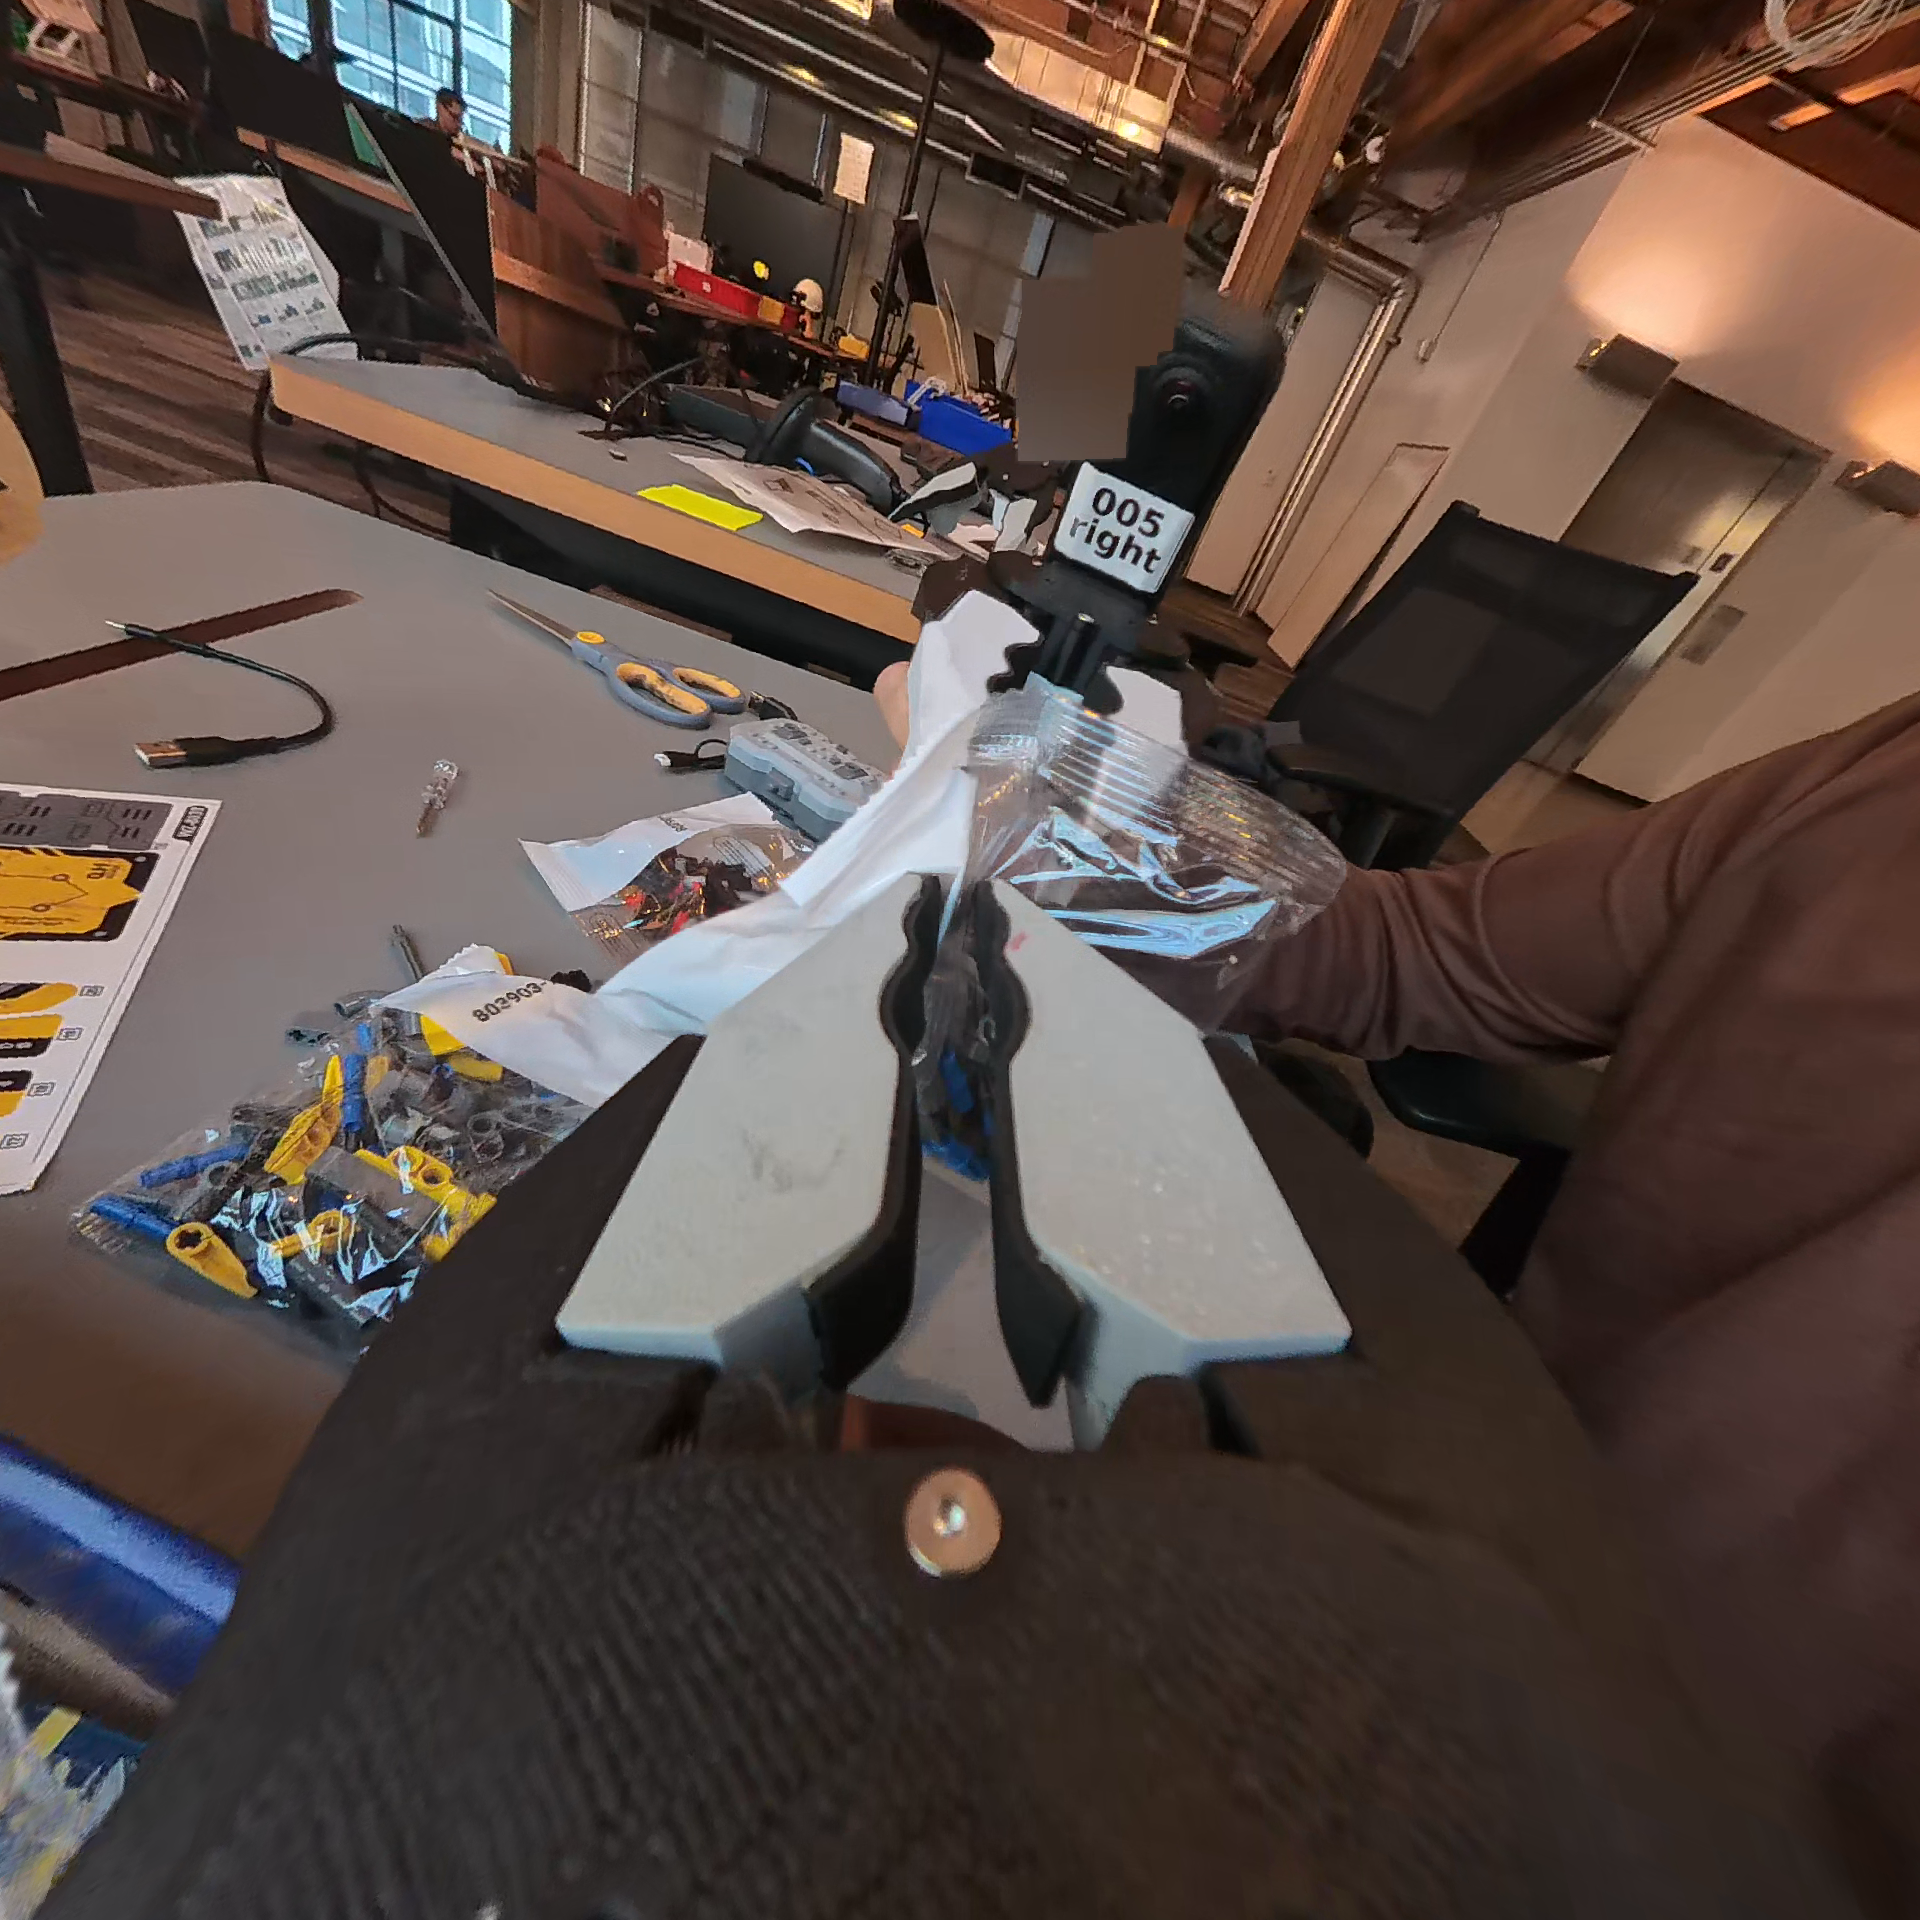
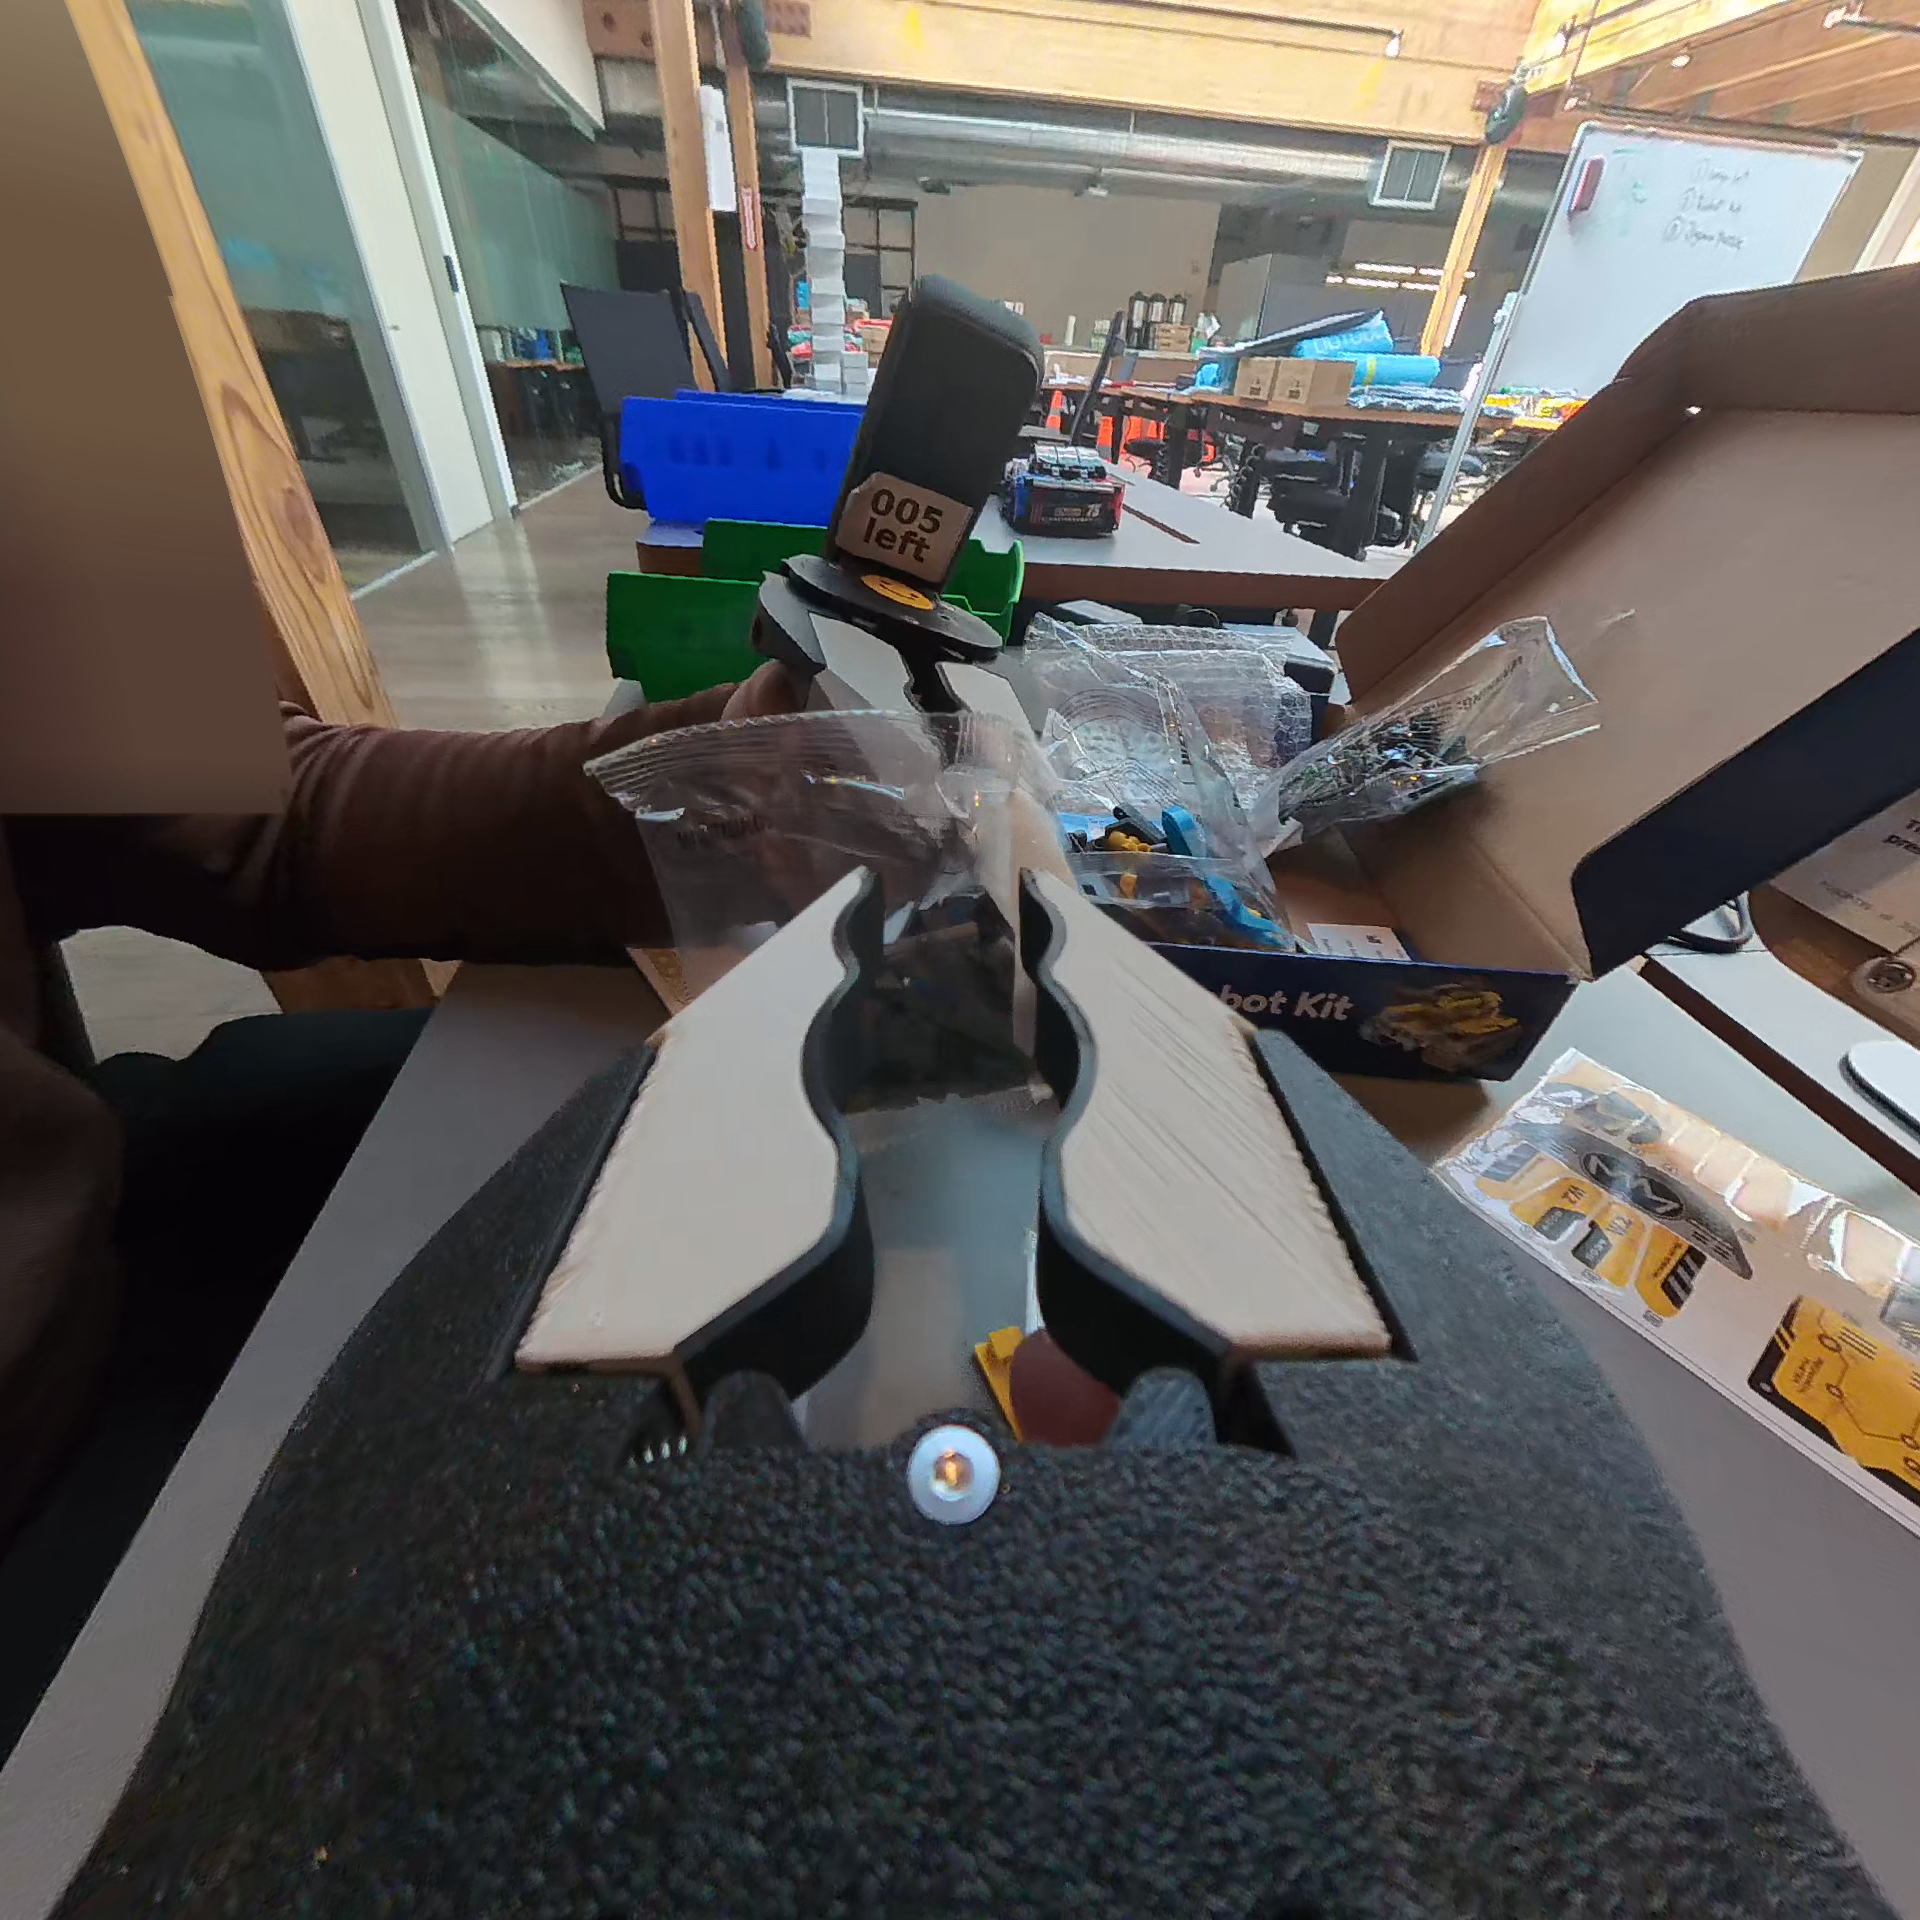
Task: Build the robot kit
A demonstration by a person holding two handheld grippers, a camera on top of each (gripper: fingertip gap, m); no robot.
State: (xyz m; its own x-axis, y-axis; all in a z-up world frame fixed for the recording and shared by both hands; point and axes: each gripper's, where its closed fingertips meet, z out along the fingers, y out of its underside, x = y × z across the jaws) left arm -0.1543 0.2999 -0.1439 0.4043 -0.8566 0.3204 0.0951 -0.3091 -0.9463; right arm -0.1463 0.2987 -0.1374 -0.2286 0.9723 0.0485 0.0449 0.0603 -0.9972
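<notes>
both the left gripper (image 1: 954,914) and the right gripper (image 2: 940,909) are clenching one clear plastic bag (image 1: 1132,831) of small parts above the grey table's (image 1: 312,665) edge.

Brown sleeve (image 1: 1558,935); black textured grippers, pale grey fingers (image 1: 748,1143), silver screw (image 1: 951,1522).

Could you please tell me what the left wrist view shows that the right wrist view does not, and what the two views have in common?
Only the left wrist view shows the scissors, the black USB cable, a screwdriver and a bag of yellow and blue parts on the grey table.

Only the right wrist view shows the open cardboard kit box, green bins and a whiteboard.

Both show the clear plastic bag, held between the left gripper and the right gripper, and a sticker sheet.
</notes>
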